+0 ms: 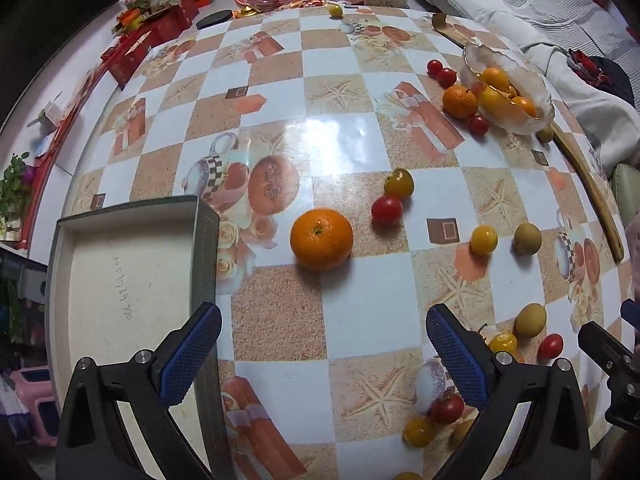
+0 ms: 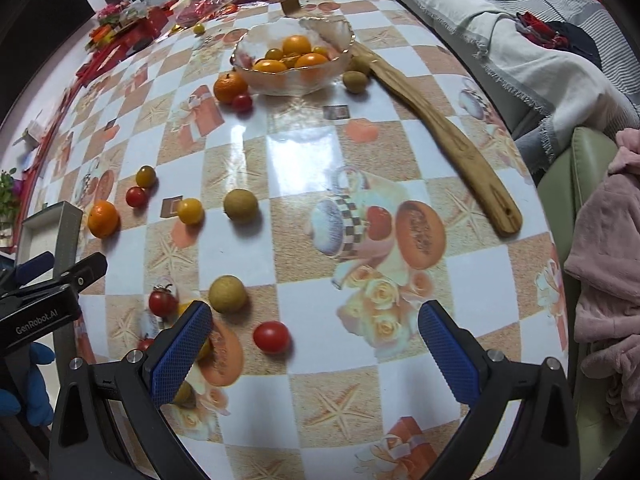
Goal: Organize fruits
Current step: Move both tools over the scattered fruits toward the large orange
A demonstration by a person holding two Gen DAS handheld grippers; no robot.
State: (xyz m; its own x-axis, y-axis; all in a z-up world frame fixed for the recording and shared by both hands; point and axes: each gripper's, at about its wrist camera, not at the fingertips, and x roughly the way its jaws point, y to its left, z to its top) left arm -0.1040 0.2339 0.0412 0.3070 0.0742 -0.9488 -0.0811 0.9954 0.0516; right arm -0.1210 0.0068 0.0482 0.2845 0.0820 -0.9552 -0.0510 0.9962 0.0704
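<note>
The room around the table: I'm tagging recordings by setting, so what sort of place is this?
Likely a home living or dining room: a patterned tablecloth, a glass fruit bowl, and a blanket-draped sofa alongside.

Left gripper and right gripper — fingers spread wide, empty.

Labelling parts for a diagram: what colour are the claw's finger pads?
Blue, with a textured grid surface, on black arms; clearest on the right claw pads in the right wrist view.
</note>
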